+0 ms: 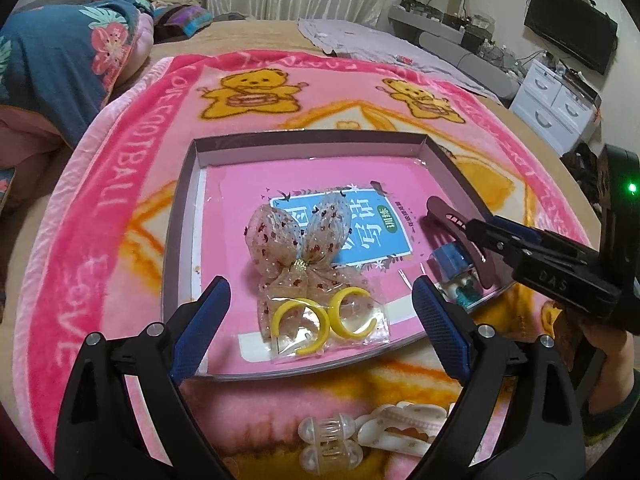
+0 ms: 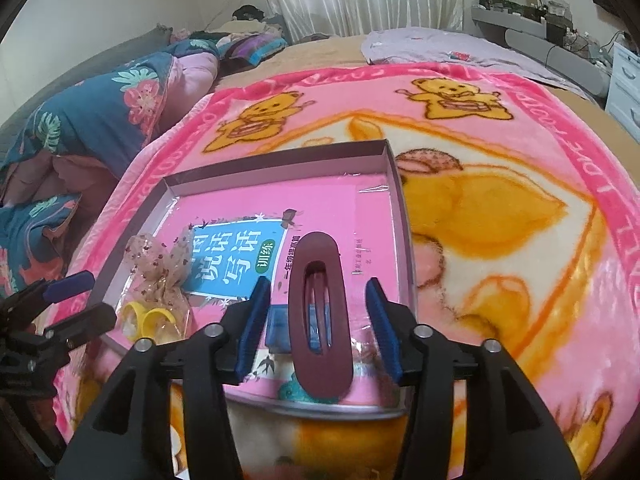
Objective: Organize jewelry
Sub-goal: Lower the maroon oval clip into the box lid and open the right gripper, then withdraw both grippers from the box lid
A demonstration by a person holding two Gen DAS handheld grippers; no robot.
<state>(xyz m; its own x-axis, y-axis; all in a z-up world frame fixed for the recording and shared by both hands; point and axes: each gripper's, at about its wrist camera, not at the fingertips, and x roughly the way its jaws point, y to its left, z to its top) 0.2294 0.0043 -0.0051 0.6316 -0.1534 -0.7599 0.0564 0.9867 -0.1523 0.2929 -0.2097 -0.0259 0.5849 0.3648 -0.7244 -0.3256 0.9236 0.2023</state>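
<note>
While the right gripper (image 2: 318, 320) hovers with jaws open around, not gripping, a maroon hair clip (image 2: 320, 320) at the tray's (image 1: 176, 216) 4 o'clock corner, the left gripper (image 1: 320, 328), jaws also open, waits over bagged yellow earrings (image 1: 324, 320) and a sheer bow (image 1: 300, 244). Placing looks underway; next, probably fetch the white clips (image 1: 372, 436) on the bed blanket (image 1: 120, 184) at 6 o'clock.
</note>
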